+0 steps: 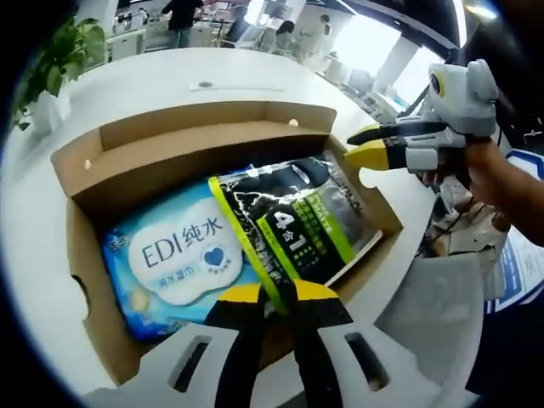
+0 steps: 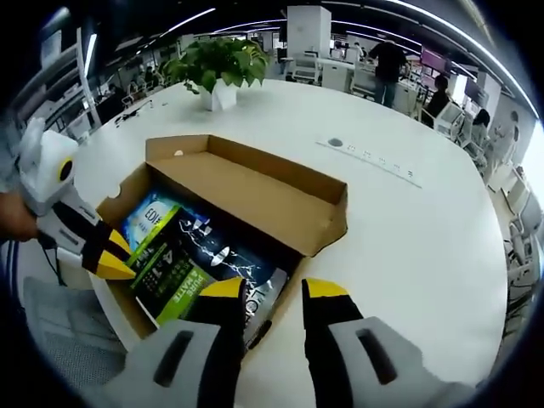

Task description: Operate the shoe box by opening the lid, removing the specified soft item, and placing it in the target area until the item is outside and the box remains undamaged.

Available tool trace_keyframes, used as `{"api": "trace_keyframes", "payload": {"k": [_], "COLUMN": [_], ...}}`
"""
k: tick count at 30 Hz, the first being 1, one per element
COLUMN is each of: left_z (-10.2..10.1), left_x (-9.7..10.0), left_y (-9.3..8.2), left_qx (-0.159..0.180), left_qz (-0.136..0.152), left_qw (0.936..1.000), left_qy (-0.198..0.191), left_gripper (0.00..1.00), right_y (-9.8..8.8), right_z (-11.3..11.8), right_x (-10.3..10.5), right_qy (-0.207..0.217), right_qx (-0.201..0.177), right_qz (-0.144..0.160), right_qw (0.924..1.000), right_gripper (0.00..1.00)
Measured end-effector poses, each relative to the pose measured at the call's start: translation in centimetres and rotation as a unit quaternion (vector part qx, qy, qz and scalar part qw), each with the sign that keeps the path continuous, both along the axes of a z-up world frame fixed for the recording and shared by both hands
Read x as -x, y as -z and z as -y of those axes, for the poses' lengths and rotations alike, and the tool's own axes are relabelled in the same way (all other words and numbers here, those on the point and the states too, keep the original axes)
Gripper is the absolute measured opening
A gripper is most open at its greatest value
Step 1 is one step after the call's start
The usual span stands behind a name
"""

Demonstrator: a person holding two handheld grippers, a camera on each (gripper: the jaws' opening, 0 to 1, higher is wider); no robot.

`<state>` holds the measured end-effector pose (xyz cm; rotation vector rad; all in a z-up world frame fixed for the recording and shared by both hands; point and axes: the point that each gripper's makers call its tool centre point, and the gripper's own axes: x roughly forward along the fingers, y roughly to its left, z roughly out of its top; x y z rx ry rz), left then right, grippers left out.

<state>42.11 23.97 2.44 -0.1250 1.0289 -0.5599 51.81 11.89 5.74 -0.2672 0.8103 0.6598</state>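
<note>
a: an open brown cardboard shoe box (image 1: 127, 161) is seen on the round white table (image 1: 170, 81), its lid folded back on the far side of both pairs of fingers. two soft packs are lain inside: a black pouch with green stripes and a "4 in 1" print (image 1: 297, 217), and a light blue wet-wipe pack marked "edi" (image 1: 174, 255).

b: noted. the left gripper (image 1: 278, 297) is seen with its yellow-tipped black fingers (image 1: 316, 293) closed on the near edge of the black pouch, which is pinched between them. the blue pack is found just to the left of those fingertips, partly under the pouch.

a: in the right gripper view the right gripper (image 2: 270, 291) is held with its fingers (image 2: 223, 289) spread; the left finger overlaps the near end of the box, the right one is over bare table. nothing is seen between them.

b: whether the box rim is touched cannot be told. the left gripper is seen there at the box's left edge. a potted green plant (image 2: 217, 64) is recorded on the table well beyond the box.
</note>
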Motion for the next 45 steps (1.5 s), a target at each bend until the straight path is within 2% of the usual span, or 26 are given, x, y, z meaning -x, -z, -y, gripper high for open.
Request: {"api": "trace_keyframes", "payload": {"k": [4, 6, 15, 26, 32, 33, 36, 43, 45], "left_z": [-0.1, -0.1, -0.1, -2.4, -3.4, -3.4, -3.4, -3.4, -3.4], "left_x": [-0.1, -0.2, -0.4, -0.2, 0.3, 0.3, 0.4, 0.4, 0.4], "left_y": [0.1, -0.2, -0.1, -0.3, 0.2, 0.2, 0.3, 0.0, 0.0], "left_qx": [0.004, 0.01, 0.023, 0.007, 0.003, 0.001, 0.001, 0.004, 0.002], "left_qz": [-0.007, -0.008, -0.012, -0.011, -0.017, -0.017, -0.018, -0.014, -0.012], "left_qw": [1.0, 0.9999, 0.9993, 0.999, 0.9987, 0.9987, 0.9987, 0.9987, 0.9989], "left_qy": [-0.003, -0.006, -0.026, -0.042, -0.048, -0.048, -0.047, -0.048, -0.045], "left_gripper": [0.07, 0.0, 0.0, 0.0, 0.0, 0.0, 0.0, 0.0, 0.0], "right_y": [0.1, 0.1, -0.6, -0.5, 0.6, 0.7, 1.7, 2.7, 2.7], "right_z": [0.0, -0.2, -0.8, -2.0, -3.2, -3.3, -3.8, -4.0, -4.0], "right_x": [0.0, -0.1, -0.6, 0.2, 0.4, 0.4, 0.5, 1.0, 0.9], "right_qy": [-0.001, -0.002, -0.009, -0.033, -0.046, -0.047, -0.037, -0.035, -0.033], "right_qx": [0.0, -0.002, -0.01, -0.01, -0.008, -0.008, -0.016, -0.018, -0.017], "right_qz": [-0.002, -0.004, 0.0, -0.005, -0.025, -0.025, -0.053, -0.077, -0.075], "right_qw": [1.0, 1.0, 0.9999, 0.9994, 0.9986, 0.9986, 0.9978, 0.9963, 0.9965], "right_gripper": [0.23, 0.23, 0.23, 0.21, 0.19, 0.19, 0.19, 0.11, 0.11]}}
